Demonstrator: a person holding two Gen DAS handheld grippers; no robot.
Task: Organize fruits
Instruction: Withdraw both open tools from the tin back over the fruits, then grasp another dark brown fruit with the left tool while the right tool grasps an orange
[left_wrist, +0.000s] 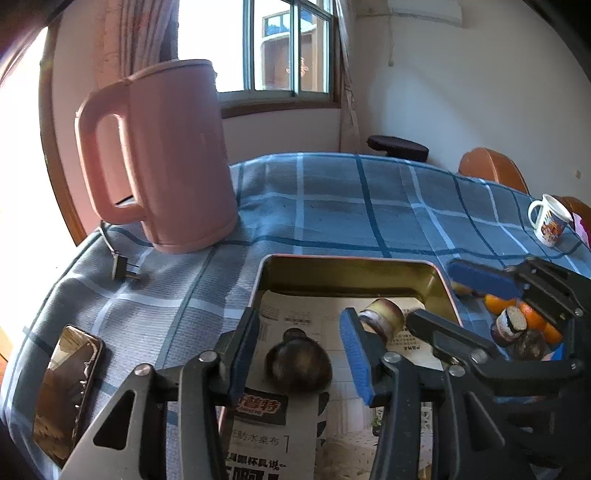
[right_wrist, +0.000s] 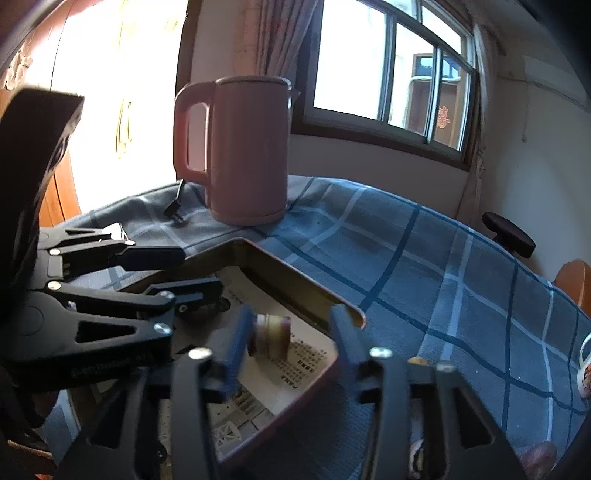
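Fruit in the tin

Both grippers, left gripper (left_wrist: 301, 354) and right gripper (right_wrist: 291, 347), are apart, over newspaper (left_wrist: 291, 439) reading "防水桌布".

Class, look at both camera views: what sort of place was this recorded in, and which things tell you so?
Most likely a room in a home, at a dining table. A checked tablecloth covers it, a pink electric kettle and a mug stand on it, and a curtained window sits behind.

The kettle (left_wrist: 173, 158) is plain pink, and the cloth (left_wrist: 332, 206) is blue-grey plaid with white and dark-blue lines. The tin (left_wrist: 351, 275) is gold inside; the oranges (left_wrist: 496, 303) are bright orange.
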